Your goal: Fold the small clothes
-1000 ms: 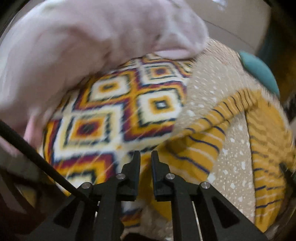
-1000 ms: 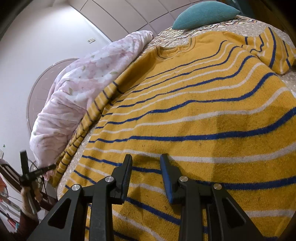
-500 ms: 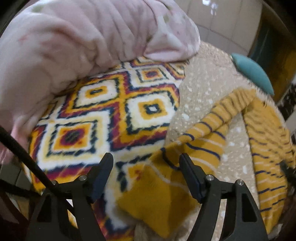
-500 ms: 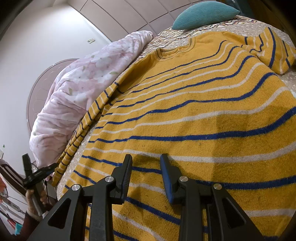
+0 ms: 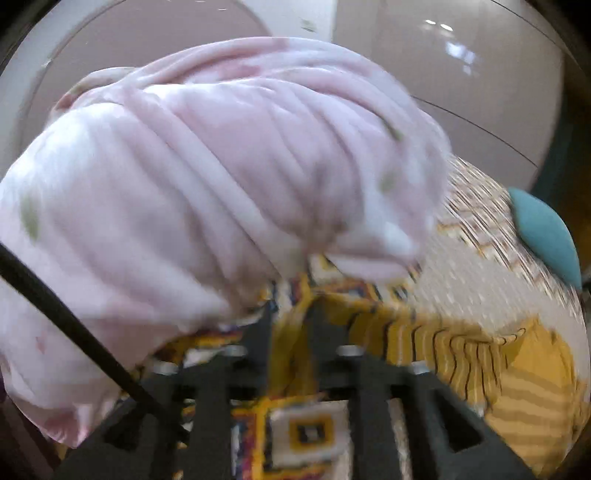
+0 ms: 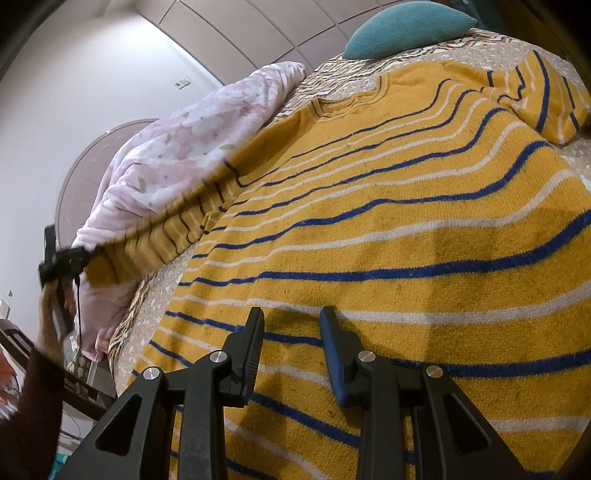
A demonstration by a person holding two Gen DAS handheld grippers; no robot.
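A mustard-yellow knitted sweater with blue and white stripes (image 6: pixel 388 229) is spread flat across the patterned bedspread (image 6: pixel 147 314), its neckline toward the head of the bed, where a teal ribbed cushion (image 6: pixel 406 27) lies. The sweater's left sleeve (image 6: pixel 159 236) is seen lifted off the bed and clamped at the cuff by the left gripper (image 6: pixel 68 258), whose jaws have just been closing on it. The right gripper (image 6: pixel 291 332) is held over the hem, jaws narrowly parted, nothing between them. A crumpled pink floral quilt (image 5: pixel 221 184) is heaped along the bed's left edge.
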